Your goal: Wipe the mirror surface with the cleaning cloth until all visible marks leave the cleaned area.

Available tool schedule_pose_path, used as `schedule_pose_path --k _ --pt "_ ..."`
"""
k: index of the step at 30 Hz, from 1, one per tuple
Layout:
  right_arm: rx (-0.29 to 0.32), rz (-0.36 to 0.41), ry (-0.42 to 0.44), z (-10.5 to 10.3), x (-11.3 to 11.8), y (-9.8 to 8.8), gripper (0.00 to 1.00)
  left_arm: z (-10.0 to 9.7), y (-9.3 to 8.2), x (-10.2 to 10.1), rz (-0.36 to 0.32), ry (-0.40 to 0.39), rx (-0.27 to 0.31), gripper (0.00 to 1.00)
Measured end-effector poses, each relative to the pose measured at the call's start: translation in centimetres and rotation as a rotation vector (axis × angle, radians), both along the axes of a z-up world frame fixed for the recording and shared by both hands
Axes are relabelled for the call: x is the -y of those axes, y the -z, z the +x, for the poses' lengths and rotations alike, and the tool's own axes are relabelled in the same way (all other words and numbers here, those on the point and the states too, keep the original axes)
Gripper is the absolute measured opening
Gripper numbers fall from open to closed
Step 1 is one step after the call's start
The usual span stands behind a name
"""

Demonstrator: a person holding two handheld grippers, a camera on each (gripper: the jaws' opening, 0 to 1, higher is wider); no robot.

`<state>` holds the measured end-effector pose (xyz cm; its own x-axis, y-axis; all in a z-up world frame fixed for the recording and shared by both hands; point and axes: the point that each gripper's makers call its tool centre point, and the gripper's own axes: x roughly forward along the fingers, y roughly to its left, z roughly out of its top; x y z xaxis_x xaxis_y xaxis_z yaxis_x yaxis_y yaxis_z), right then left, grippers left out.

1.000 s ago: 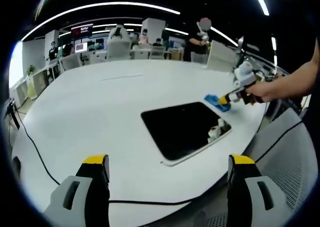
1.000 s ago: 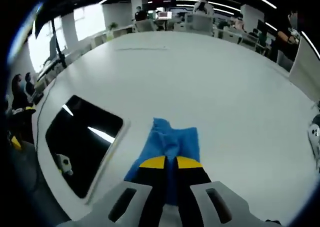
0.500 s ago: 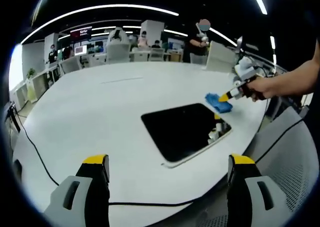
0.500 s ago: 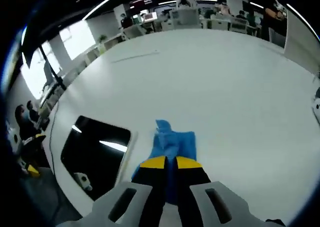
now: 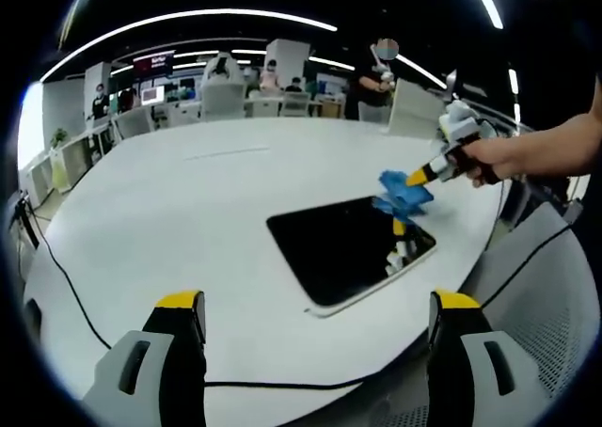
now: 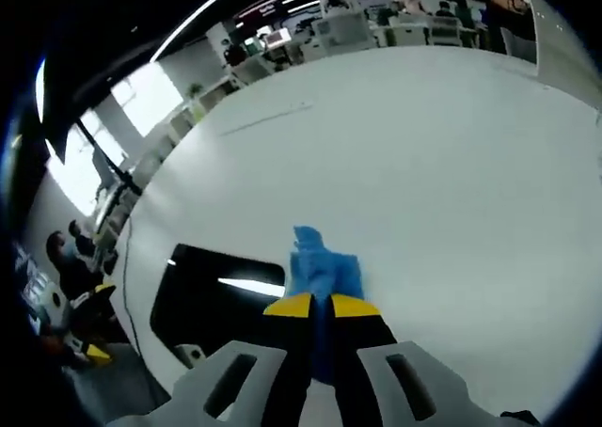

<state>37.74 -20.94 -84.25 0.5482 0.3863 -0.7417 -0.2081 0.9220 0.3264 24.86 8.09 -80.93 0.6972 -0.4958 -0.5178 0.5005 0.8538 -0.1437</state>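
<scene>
A dark rectangular mirror point(image 5: 343, 244) with a white rim lies flat on the white table point(image 5: 188, 211). The same mirror point(image 6: 212, 300) lies left of the cloth in the right gripper view. My right gripper point(image 6: 322, 307) is shut on a blue cleaning cloth point(image 6: 323, 267). In the left gripper view that right gripper point(image 5: 425, 173), held by a hand, carries the blue cloth point(image 5: 403, 194) hanging in the air just above the mirror's far right corner. My left gripper point(image 5: 315, 305) stands open near the table's near edge, with nothing between its yellow-tipped jaws.
A black cable point(image 5: 66, 276) runs along the table's left side and front edge. Chairs point(image 5: 221, 88) and several people point(image 5: 376, 70) are at the room's far side. A grey mesh chair point(image 5: 555, 305) sits at the right.
The right gripper has lifted the blue cloth off the table and moved it left, over the mirror's far right corner. The left gripper has stayed still.
</scene>
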Motion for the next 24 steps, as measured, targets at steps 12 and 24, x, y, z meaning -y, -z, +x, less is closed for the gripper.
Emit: schedule_pose_path --k 12,24 --pt "-0.027 -0.022 -0.063 0.1 -3.8 0.9 0.0 0.0 -0.1 0.0 -0.001 0.002 0.004 0.99" --pt "-0.059 -0.072 -0.084 0.2 -6.2 2.4 0.0 -0.1 0.1 0.2 -0.002 0.019 -0.005 0.99"
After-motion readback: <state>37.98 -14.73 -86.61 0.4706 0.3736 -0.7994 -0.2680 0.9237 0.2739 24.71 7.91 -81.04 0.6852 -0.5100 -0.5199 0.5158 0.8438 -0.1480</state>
